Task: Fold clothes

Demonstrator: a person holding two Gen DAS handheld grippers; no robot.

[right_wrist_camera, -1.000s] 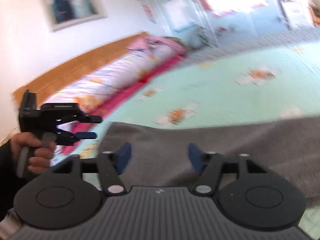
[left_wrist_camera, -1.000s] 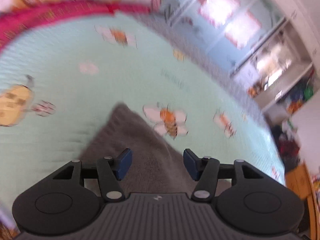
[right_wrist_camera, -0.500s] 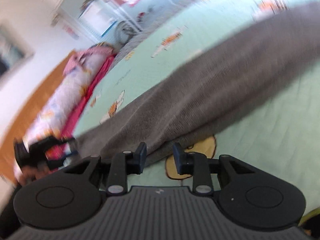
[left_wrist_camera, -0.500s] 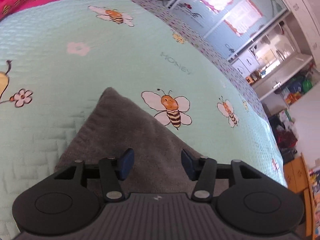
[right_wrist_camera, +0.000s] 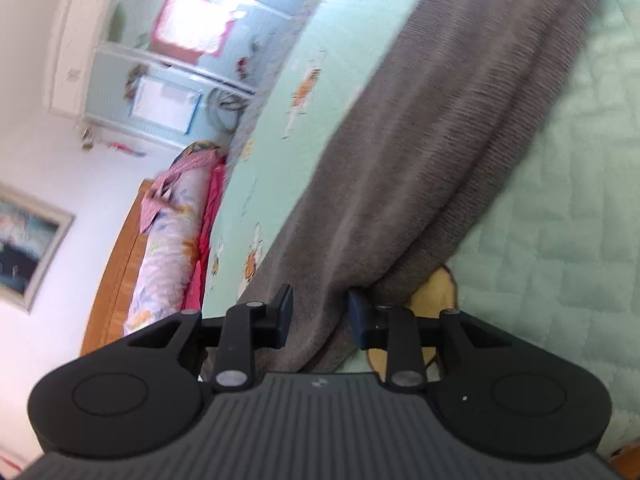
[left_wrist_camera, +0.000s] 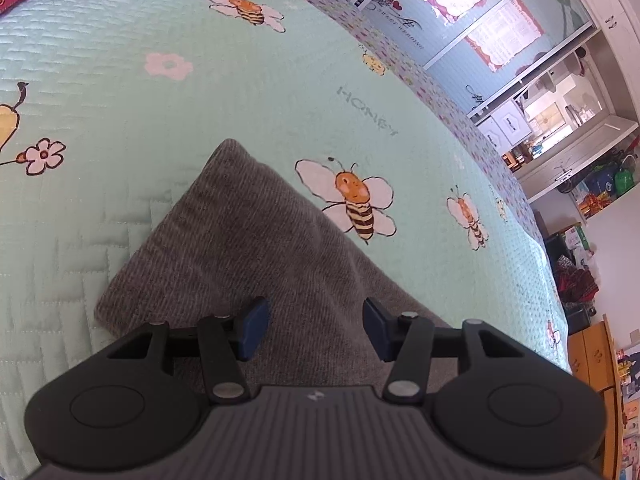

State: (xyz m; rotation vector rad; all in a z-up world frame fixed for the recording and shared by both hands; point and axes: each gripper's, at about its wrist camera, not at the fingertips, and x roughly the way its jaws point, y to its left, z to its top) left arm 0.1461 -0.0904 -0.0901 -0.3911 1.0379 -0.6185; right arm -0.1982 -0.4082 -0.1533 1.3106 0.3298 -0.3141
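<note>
A grey ribbed knit garment (left_wrist_camera: 248,240) lies on the mint bee-print bedspread (left_wrist_camera: 200,92). In the left wrist view its rounded corner points away from me. My left gripper (left_wrist_camera: 314,326) is open just above the cloth, and nothing is between its blue pads. In the right wrist view the same garment (right_wrist_camera: 420,140) runs as a long band toward the upper right. My right gripper (right_wrist_camera: 319,318) has its jaws partly closed around a bunched fold of the garment's near end. I cannot tell whether the pads pinch it.
Pink and floral rolled bedding (right_wrist_camera: 172,240) lies along the wooden headboard (right_wrist_camera: 116,264). A pale blue wardrobe with glass doors (left_wrist_camera: 472,28) stands past the bed's far side. Cluttered shelves and an orange cabinet (left_wrist_camera: 596,360) are at the right.
My right gripper has rolled and dropped to the garment's near edge, narrowing its jaws around a fold. My left gripper has steadied low over the corner and stays open.
</note>
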